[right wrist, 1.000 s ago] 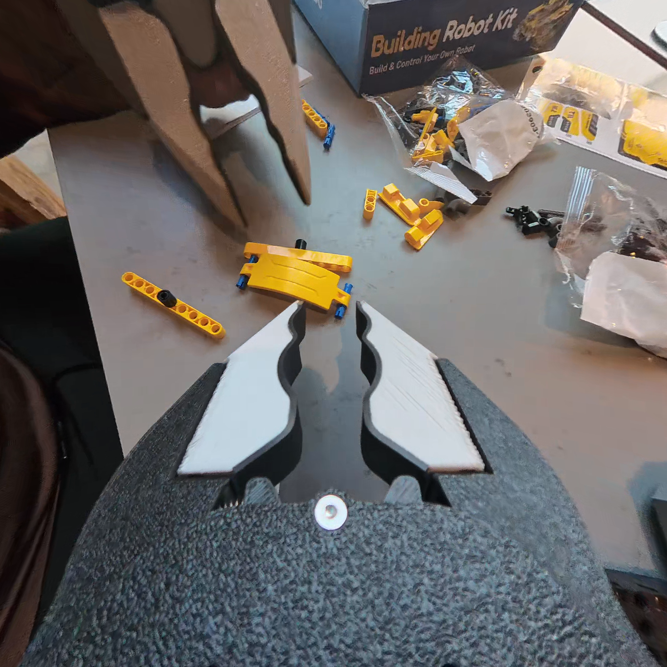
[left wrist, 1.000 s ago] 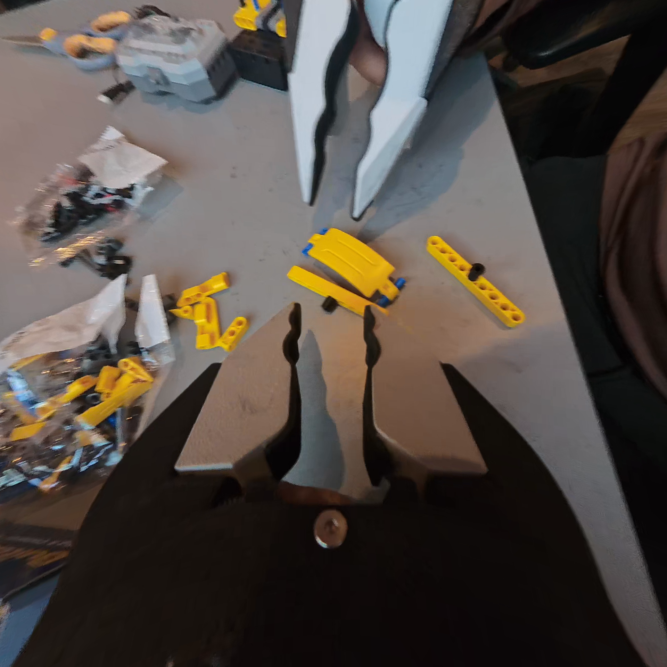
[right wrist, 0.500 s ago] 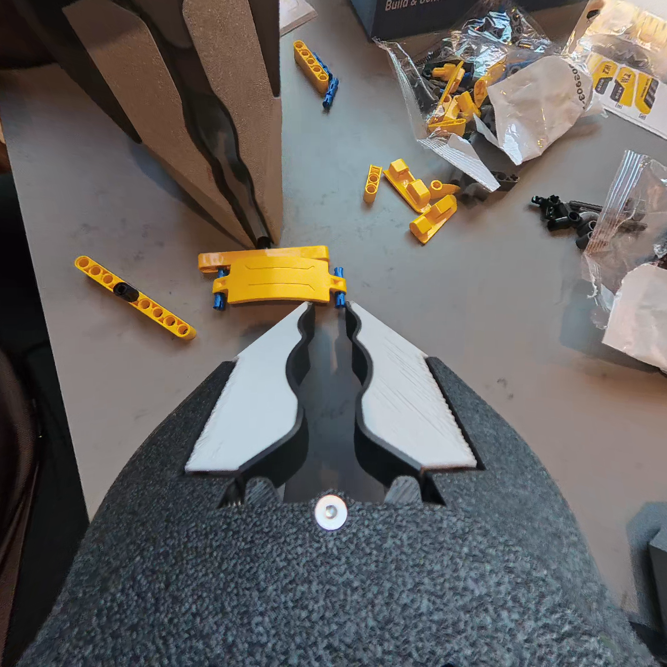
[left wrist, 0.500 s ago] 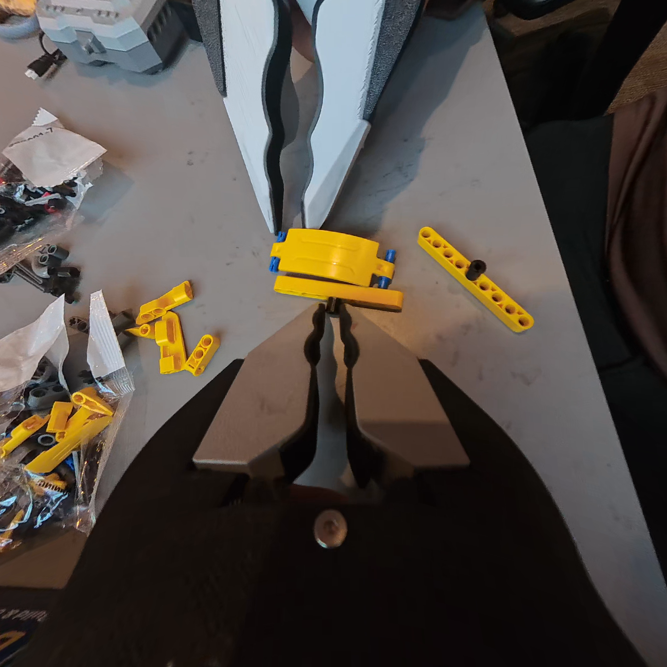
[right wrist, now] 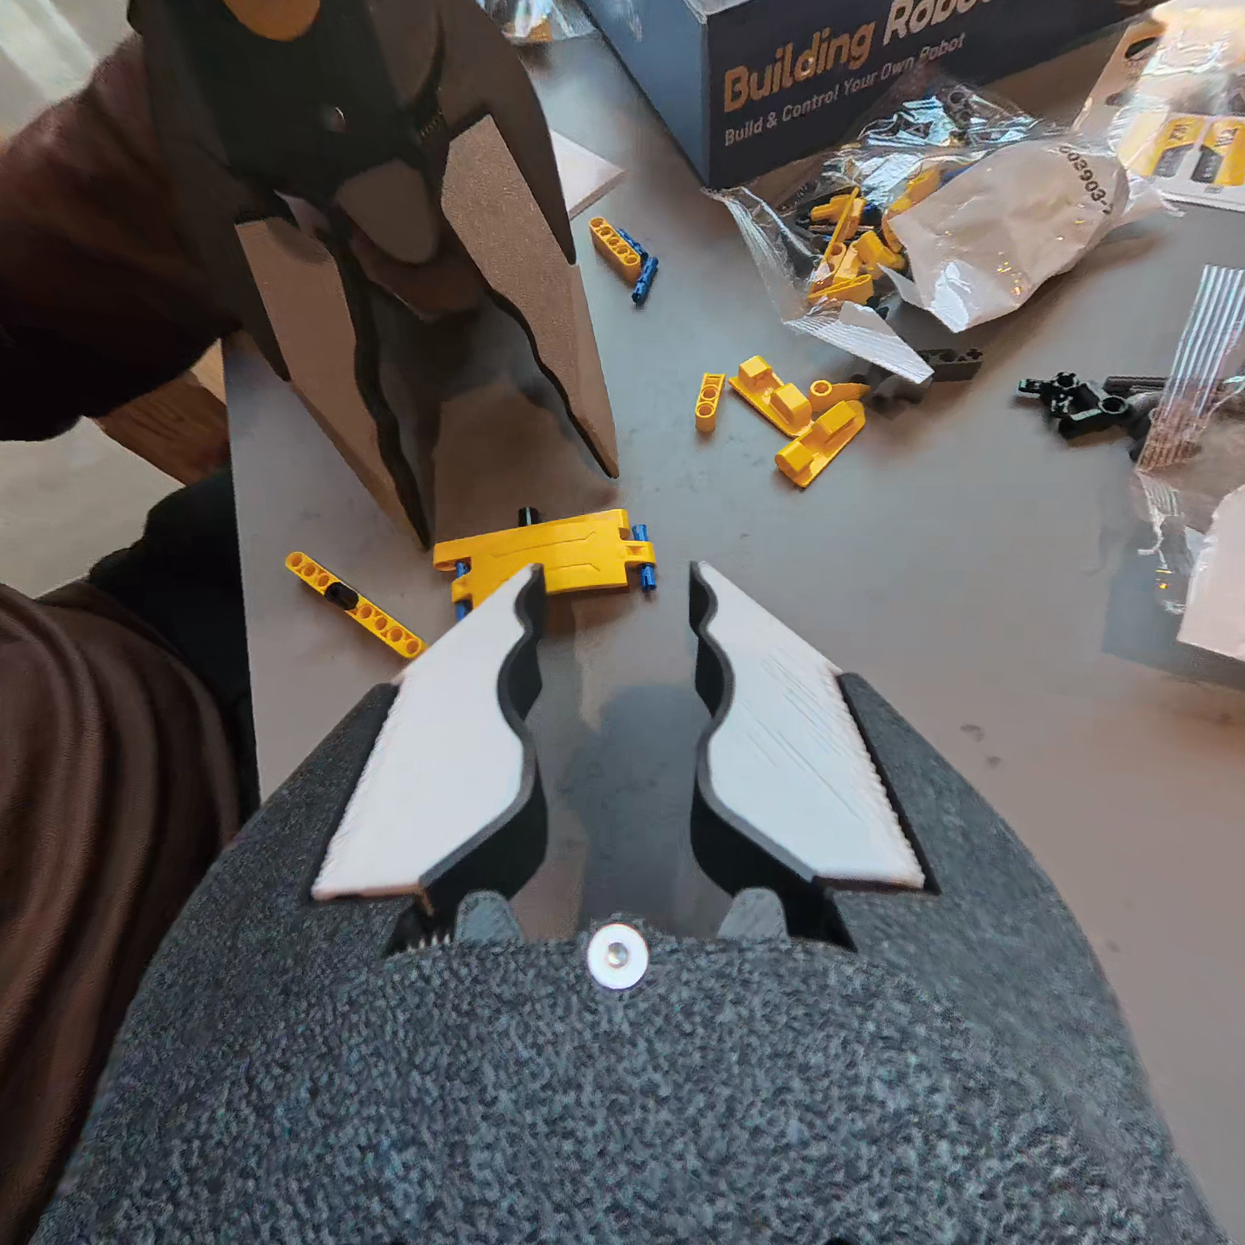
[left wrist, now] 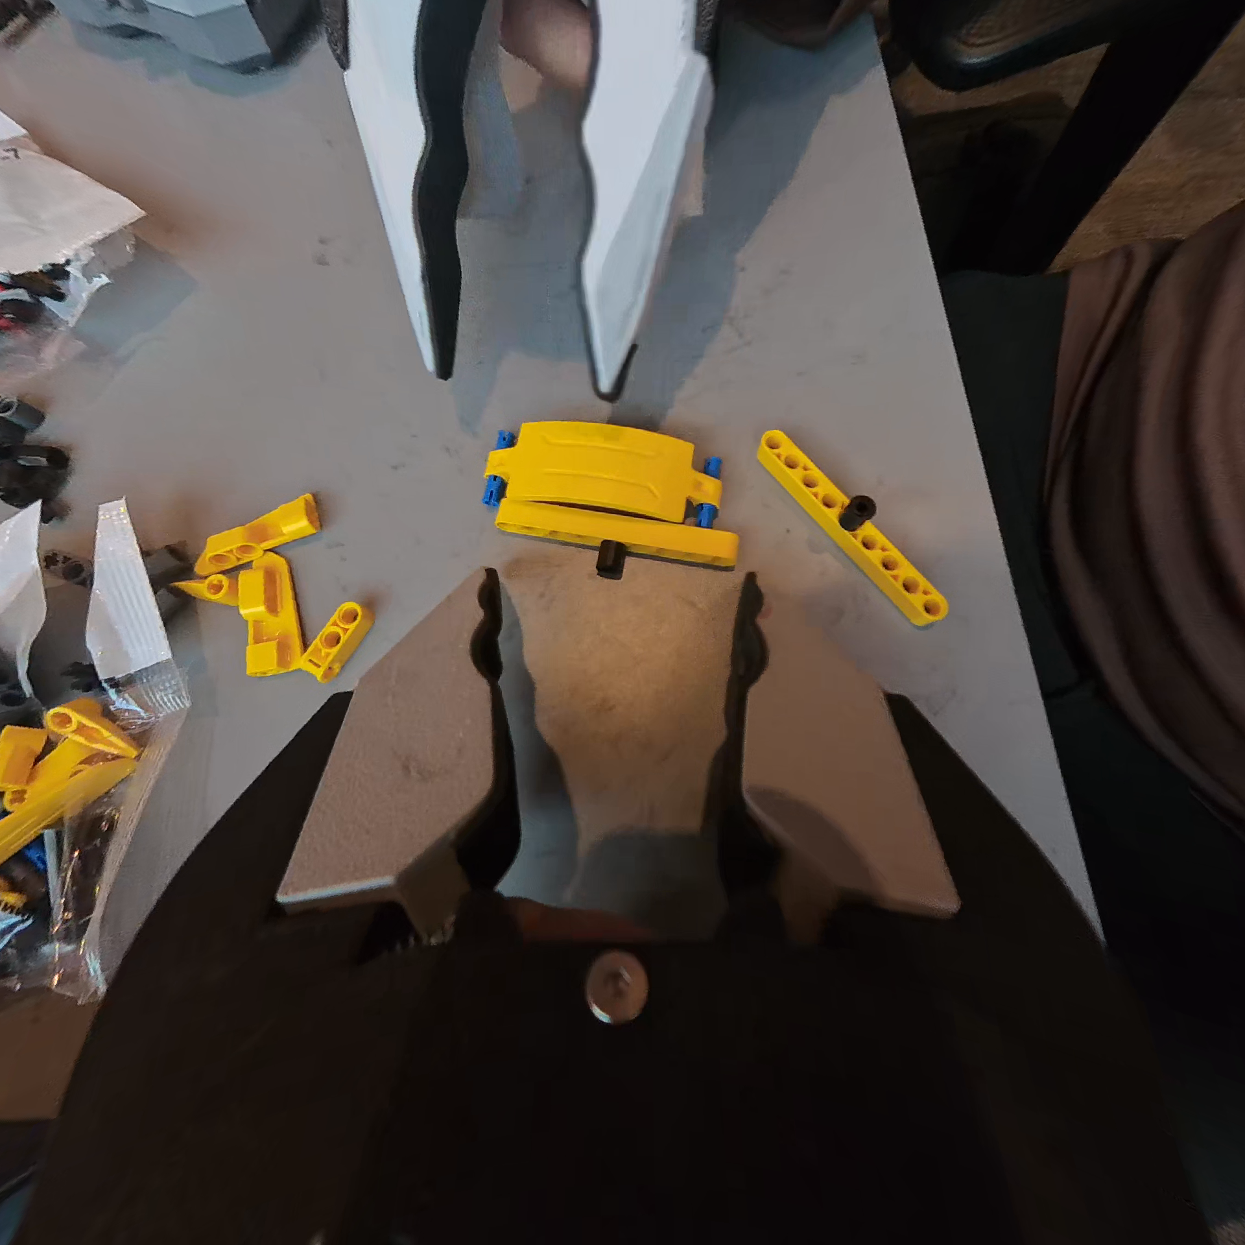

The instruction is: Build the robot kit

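Both tongs hang released over the grey worktop (left wrist: 795, 323), facing each other. Between them lies a curved yellow plastic panel with blue pins (left wrist: 599, 468), joined to a yellow beam carrying a short black peg (left wrist: 612, 558). The left tongs (left wrist: 616, 579) stop just short of that peg; the right tongs (right wrist: 614, 572) overlap the panel's near edge. A long yellow holed beam (left wrist: 852, 527) lies near, beside the worktop edge.

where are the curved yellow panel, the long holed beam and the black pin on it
curved yellow panel (left wrist: 599, 468), left wrist view, middle of its top face
long holed beam (left wrist: 896, 569), left wrist view, lower half of the strip
black pin (left wrist: 857, 510), left wrist view, its head
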Motion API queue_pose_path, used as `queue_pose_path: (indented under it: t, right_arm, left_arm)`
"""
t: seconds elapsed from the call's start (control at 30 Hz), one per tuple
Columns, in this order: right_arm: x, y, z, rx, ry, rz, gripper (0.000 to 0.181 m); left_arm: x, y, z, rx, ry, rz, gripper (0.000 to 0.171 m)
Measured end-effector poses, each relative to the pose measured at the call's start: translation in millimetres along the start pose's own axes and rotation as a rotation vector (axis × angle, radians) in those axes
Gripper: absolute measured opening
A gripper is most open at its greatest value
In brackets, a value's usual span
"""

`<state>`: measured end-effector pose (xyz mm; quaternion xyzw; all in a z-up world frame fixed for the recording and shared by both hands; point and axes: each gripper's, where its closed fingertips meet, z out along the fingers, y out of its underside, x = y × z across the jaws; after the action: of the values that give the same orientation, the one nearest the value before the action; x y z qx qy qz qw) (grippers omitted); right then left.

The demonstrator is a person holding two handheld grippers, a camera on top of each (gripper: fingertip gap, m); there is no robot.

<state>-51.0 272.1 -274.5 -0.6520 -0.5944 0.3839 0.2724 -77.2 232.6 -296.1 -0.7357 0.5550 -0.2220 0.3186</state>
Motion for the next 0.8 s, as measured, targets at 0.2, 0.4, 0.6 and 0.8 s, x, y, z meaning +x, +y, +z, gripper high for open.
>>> queue_pose_path:
  t: [0.2, 0.4, 0.6, 0.8]
  right_arm:
    - [-24, 7, 12, -0.067, -0.074, -0.049, 0.078]
    - [-26, 17, 21, -0.149, -0.034, -0.127, 0.077]
    - [-23, 15, 21, -0.142, -0.036, -0.096, 0.066]
    - [-22, 16, 19, -0.143, -0.045, -0.097, 0.063]
  left_arm:
    - [1, -1, 4, -0.009, 0.021, -0.016, 0.079]
    - [0, -3, 7, -0.010, 0.037, -0.024, 0.084]
    - [0, -6, 10, -0.006, 0.042, -0.023, 0.078]
    - [4, -7, 9, -0.001, 0.058, 0.000, 0.065]
